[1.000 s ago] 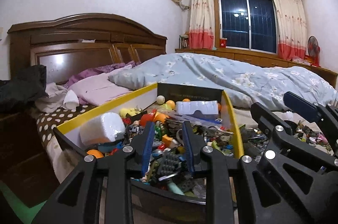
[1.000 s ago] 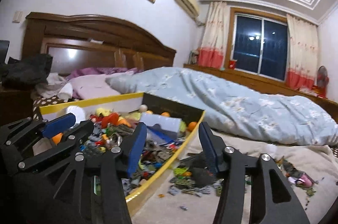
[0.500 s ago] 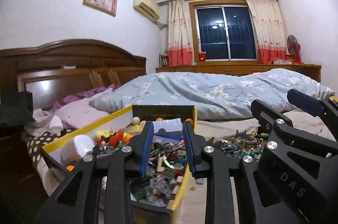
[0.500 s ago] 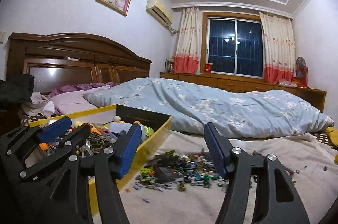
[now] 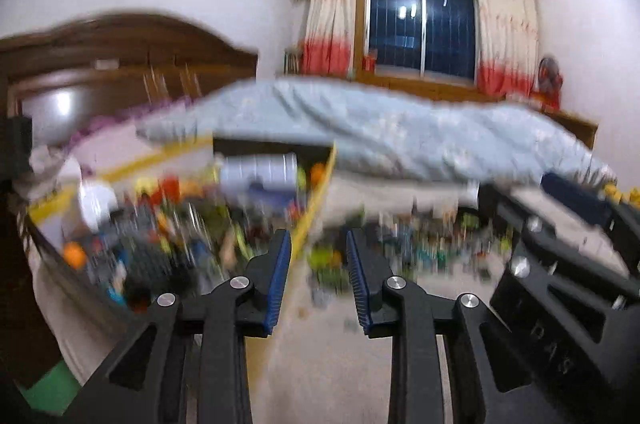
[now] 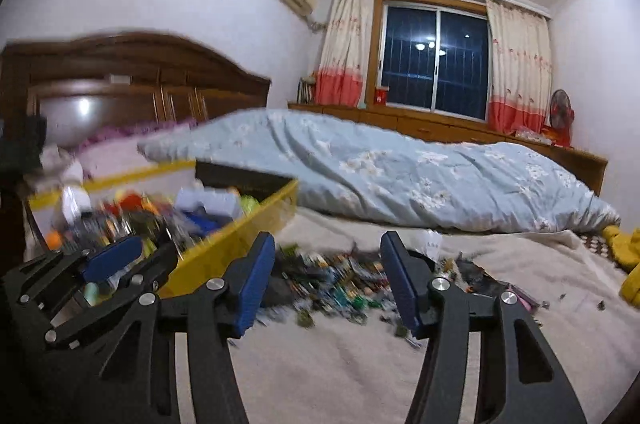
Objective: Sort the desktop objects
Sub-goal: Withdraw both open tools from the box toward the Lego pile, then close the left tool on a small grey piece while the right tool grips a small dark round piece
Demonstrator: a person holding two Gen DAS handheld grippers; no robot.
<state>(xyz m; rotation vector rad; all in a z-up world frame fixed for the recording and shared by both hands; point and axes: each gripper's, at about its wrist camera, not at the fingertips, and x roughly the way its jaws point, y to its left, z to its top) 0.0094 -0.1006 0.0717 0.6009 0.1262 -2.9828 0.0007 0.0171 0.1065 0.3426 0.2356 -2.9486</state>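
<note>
At the far left a yellow-rimmed box [image 6: 236, 230] sits on the bed [image 6: 500, 272], crammed with toys and bits I cannot make out through the blur; a pale blue-white block [image 6: 208, 202] lies near its back wall. My left tongs [image 5: 319, 280] hover above the bed just beside the box's right edge, their 2 blue pads [image 5: 279, 276] a narrow gap apart and gripping nothing. Past their tips, on the beige sheet, lies a scattered pile of small pieces [image 6: 340, 280], green, black and blue, too smeared to name one by one. My right tongs [image 6: 327, 282] hang over that same pile, spread wide and empty, the pile showing between the 2 fingers. Behind the pile a light blue floral quilt [image 6: 400, 168] is heaped across the bed. At the far right edge something yellow [image 6: 628, 260] rests on the sheet, well apart from the pile.
</note>
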